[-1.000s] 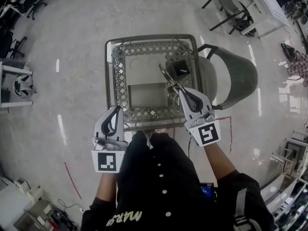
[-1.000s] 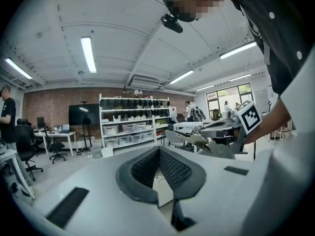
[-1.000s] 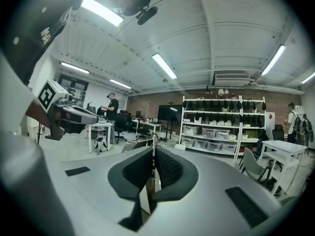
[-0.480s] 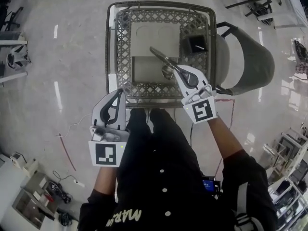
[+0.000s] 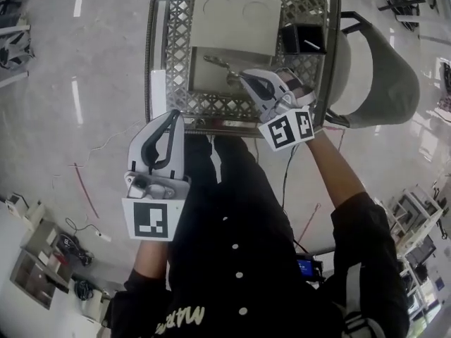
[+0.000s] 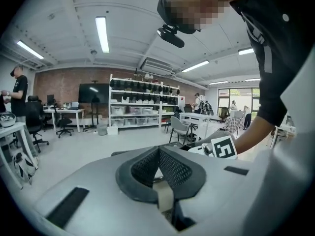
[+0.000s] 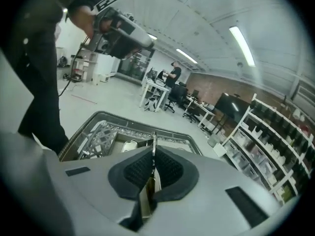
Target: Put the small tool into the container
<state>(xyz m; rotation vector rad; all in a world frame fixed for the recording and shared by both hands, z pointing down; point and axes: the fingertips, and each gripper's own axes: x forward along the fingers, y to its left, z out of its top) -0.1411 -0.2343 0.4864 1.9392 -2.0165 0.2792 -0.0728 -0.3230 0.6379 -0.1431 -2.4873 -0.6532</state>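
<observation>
The right hand-held gripper (image 5: 245,76) is clamped on the small tool (image 5: 222,65), a thin metal piece that reaches past its jaws toward the far left. The tool hangs above the pale insert of the mesh basket (image 5: 158,69). In the right gripper view it stands edge-on between the closed jaws.

The black box (image 5: 304,39) sits in the basket's far right corner, near the gripper's right side, and the tool's tip points away from it. If that box is the container meant, the tip should swing right and far until it is over the opening. It should then go down inside before the jaws let go, so it does not catch the lattice.

The left hand-held gripper (image 5: 169,118), jaws together on nothing, hangs on the near left, just outside the basket.
</observation>
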